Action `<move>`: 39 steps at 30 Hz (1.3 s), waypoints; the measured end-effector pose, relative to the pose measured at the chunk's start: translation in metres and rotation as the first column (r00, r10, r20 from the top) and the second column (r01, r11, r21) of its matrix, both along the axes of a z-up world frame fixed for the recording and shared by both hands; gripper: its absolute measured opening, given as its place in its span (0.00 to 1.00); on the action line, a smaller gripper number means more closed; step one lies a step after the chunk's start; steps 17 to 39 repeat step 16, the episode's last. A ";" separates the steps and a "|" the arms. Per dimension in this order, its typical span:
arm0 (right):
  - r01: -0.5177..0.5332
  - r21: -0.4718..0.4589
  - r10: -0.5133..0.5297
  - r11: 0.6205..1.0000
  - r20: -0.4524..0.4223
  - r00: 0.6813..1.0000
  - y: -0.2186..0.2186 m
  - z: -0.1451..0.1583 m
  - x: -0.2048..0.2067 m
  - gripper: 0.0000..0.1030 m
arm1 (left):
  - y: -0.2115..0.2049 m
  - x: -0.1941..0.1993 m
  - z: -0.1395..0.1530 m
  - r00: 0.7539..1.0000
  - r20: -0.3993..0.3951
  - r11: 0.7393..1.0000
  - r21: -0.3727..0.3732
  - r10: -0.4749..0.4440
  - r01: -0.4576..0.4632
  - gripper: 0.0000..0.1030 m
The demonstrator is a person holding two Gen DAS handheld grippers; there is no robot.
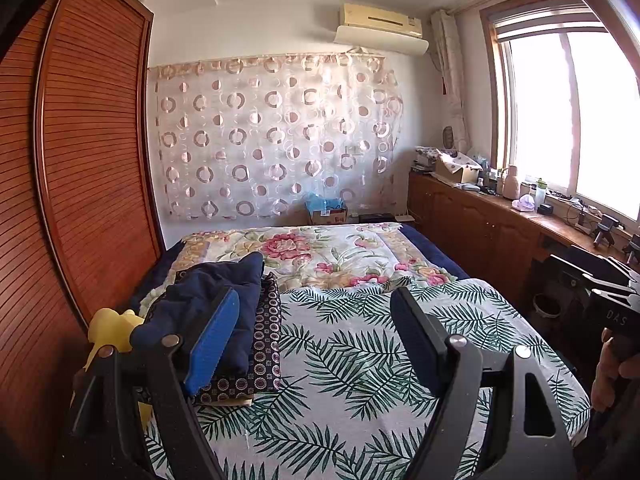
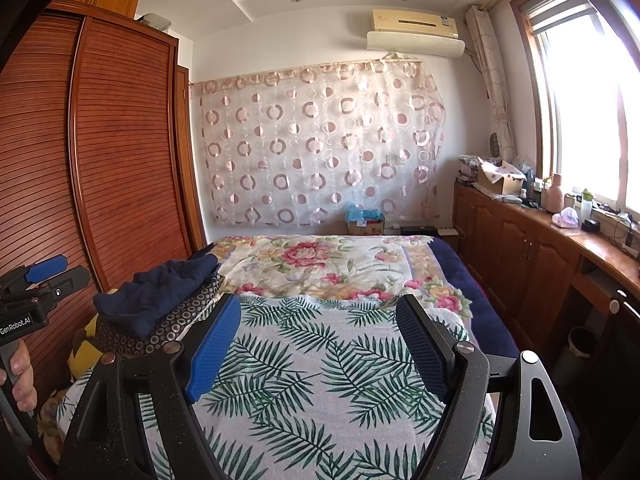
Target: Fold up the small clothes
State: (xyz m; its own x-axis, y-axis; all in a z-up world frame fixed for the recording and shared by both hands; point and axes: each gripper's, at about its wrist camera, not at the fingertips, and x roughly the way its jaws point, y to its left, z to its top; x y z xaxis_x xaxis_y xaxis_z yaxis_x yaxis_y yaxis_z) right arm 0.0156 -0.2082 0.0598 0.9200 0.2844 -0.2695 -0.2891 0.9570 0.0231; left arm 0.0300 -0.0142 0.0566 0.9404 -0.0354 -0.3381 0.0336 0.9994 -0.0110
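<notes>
Both grippers hover over the palm-leaf print sheet [image 1: 352, 364] on the bed: left gripper [image 1: 316, 328] jaws wide apart with nothing between the pads, right gripper [image 2: 320, 336] likewise wide and empty. The clothes sit in a stack at the left edge of the bed beside the slatted wooden wardrobe [image 1: 96, 152]: a navy garment [image 1: 208, 300], loosely folded, lies on top of a dark circle-patterned garment [image 1: 268, 344], with a yellow item [image 1: 110, 330] behind them, its shape unclear. The left gripper's left finger overlaps the stack in view; contact cannot be confirmed.
</notes>
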 end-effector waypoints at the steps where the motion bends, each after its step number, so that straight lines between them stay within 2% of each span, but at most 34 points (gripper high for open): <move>1: 0.000 0.001 0.000 1.000 0.000 1.000 0.000 0.001 0.001 0.79 | 0.000 0.000 0.000 1.000 0.000 1.000 0.000 0.001 -0.001 0.76; 39: -0.003 0.002 0.003 1.000 0.001 1.000 -0.006 -0.001 0.003 0.79 | 0.002 -0.001 0.001 1.000 0.001 1.000 0.001 0.001 -0.001 0.76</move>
